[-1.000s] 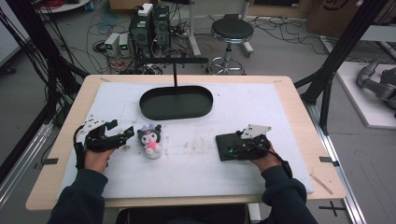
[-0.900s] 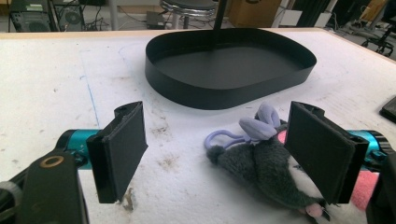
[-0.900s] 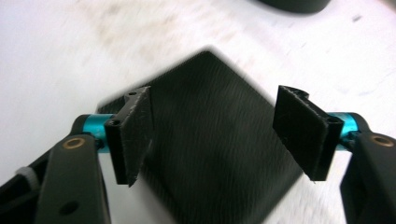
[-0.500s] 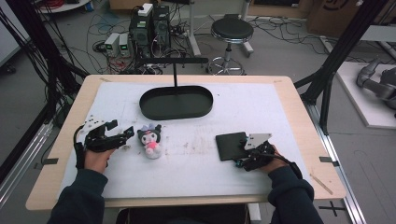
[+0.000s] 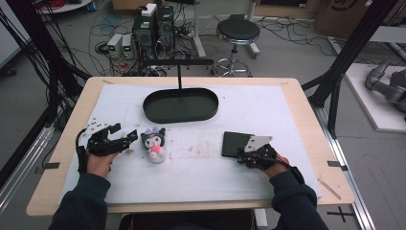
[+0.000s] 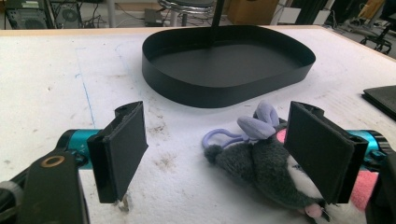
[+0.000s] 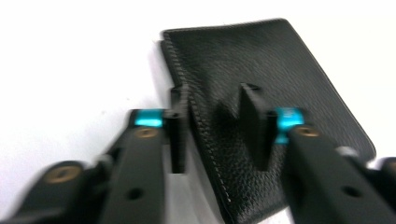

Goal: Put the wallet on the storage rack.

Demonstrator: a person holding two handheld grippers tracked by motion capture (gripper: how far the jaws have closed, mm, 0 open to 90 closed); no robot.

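Observation:
A flat black leather wallet (image 5: 234, 141) lies on the white mat at the right. My right gripper (image 5: 242, 156) points down at its near edge. In the right gripper view its jaws have just been closing to a narrow gap (image 7: 212, 126). One pad stands beside the wallet's (image 7: 261, 60) stitched edge and the other over the leather, and I see no firm pinch. A small grey plush toy (image 5: 154, 143) with purple ears and a pink body lies left of centre. My left gripper (image 5: 125, 137) rests beside it, wide open (image 6: 223, 149), with the plush (image 6: 261, 163) lying near its right pad.
A black oval tray (image 5: 158, 115) with a thin upright post stands at the back centre of the mat, and in the left gripper view its rim (image 6: 224, 88) runs across behind the plush. Stools, cables and equipment stand on the floor beyond the table's far edge.
My right hand has drawn back a little from over the wallet toward its near edge. The left hand and the plush have stayed where they were.

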